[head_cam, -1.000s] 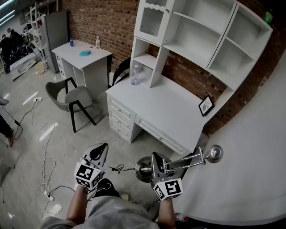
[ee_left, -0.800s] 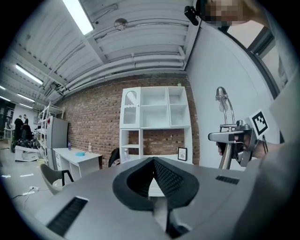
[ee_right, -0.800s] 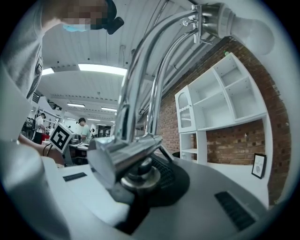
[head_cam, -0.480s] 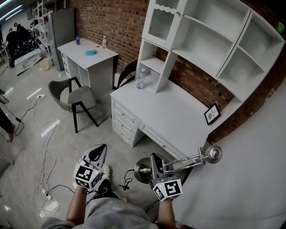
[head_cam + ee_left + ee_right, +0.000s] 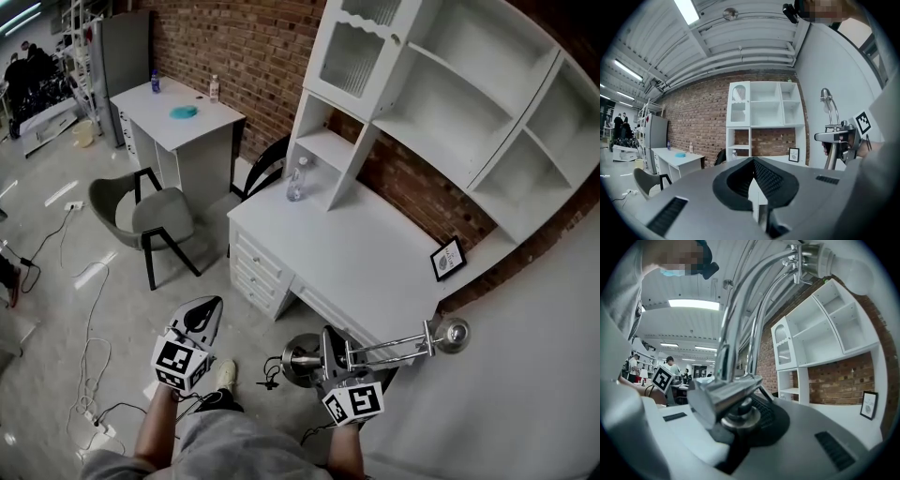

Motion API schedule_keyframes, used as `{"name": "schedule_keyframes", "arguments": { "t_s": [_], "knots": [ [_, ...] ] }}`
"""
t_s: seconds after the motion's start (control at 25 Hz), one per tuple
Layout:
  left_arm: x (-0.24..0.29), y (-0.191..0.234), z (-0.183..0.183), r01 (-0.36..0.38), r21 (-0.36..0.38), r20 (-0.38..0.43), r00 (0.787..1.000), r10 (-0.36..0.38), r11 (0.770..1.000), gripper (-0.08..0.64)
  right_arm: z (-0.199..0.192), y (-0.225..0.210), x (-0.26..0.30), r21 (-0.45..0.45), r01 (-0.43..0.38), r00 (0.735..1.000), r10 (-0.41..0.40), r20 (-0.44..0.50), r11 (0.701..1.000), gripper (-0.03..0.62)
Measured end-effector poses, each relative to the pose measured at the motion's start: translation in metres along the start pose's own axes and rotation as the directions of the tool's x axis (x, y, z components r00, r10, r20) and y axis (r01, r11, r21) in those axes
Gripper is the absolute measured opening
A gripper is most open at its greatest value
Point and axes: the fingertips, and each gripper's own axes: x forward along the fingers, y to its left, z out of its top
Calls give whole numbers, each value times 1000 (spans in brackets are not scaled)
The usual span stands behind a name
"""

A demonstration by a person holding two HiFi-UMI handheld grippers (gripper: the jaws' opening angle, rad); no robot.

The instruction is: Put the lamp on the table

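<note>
Now carry step, by look of it: right gripper (image 5: 328, 342) fingers clamped on lamp (image 5: 394, 346) arm, lamp in air at lower centre of frame, short of table (image 5: 366, 253). Left gripper (image 5: 208, 311) fingers closed, empty. Next: reach over table, set base flat, release.

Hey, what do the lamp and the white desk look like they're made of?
Lamp: polished metal, probably chrome-plated; its arm and base give mirror-like reflections. Desk: likely white-painted wood or board; even matte finish, panelled drawers, no grain showing.
</note>
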Motion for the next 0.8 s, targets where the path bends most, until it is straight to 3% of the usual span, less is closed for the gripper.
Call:
{"name": "schedule_keyframes", "arguments": {
  "t_s": [0.24,0.8],
  "knots": [
    [49,46,9,38,1,-15,999,-38,999,2,11,-18,57,7,54,998,-55,16,998,18],
    [131,155,25,105,18,0,994,-105,994,0,28,-29,206,-13,80,995,-79,55,997,18]
  ]
}}
